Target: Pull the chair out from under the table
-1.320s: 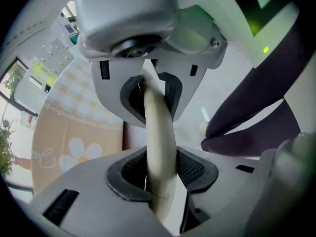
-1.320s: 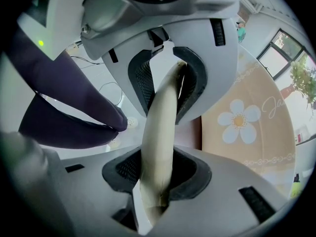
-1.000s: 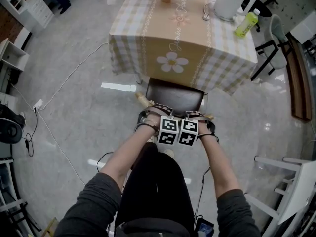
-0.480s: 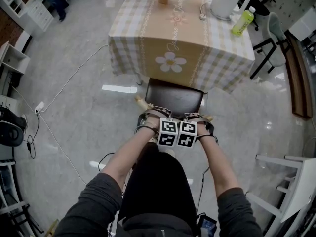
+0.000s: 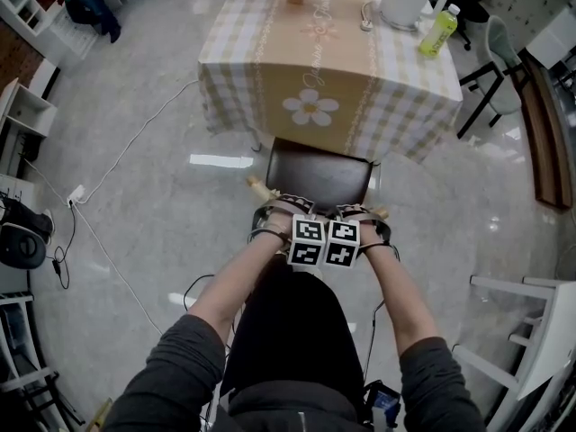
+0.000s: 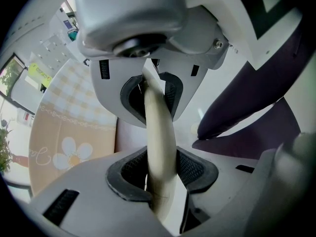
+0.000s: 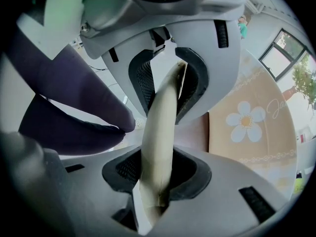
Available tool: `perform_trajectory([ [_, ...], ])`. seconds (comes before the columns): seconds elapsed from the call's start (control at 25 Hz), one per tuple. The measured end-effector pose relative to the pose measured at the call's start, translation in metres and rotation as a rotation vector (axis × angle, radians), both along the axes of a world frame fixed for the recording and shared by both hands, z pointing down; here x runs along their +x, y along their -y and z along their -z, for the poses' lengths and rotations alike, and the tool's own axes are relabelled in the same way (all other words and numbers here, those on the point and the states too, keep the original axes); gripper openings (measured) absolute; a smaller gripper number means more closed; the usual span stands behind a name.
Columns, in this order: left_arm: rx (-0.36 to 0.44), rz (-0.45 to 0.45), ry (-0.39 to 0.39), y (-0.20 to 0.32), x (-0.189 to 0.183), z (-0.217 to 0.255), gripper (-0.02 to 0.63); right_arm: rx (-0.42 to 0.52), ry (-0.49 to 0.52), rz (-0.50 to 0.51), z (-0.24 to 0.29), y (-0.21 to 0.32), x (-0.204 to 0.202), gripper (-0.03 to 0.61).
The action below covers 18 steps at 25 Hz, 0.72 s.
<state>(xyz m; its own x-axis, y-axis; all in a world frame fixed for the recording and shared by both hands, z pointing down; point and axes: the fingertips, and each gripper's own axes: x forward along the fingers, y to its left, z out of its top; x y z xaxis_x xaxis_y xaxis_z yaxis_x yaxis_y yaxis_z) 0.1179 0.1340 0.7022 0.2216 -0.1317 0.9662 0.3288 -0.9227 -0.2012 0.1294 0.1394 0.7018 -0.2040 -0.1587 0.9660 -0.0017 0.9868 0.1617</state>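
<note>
My left tongs [image 6: 158,132] and right tongs [image 7: 160,132] each pinched the back rail [image 5: 258,185] of the chair [image 5: 319,174], which looked mostly out from the counter [image 5: 270,43], front edge just under it.

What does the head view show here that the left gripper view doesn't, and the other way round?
Only the head view shows the person's forearms, the right claw beside the left claw, the chair's dark seat and the green bottle. Only the left gripper view shows the left claw's pads clamped on the chair's pale back rail. Both views show the flowered tablecloth.
</note>
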Motion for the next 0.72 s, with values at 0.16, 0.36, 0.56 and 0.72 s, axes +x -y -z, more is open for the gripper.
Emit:
perform_trajectory([
  [0.16,0.001,-0.001,0.004,-0.008,-0.002,0.000,0.156,0.000,0.002,-0.003,0.000,-0.008,-0.002,0.132],
  [0.36,0.000,0.000,0.006,-0.019,-0.004,0.001,0.156,-0.004,0.001,-0.003,0.001,-0.019,-0.004,0.133],
  [0.56,-0.001,-0.003,0.007,-0.028,-0.007,0.001,0.156,-0.009,0.004,-0.007,0.001,-0.028,-0.007,0.132],
  [0.72,0.000,-0.002,0.006,-0.035,-0.008,0.002,0.156,-0.009,0.004,-0.005,0.002,-0.036,-0.008,0.132],
])
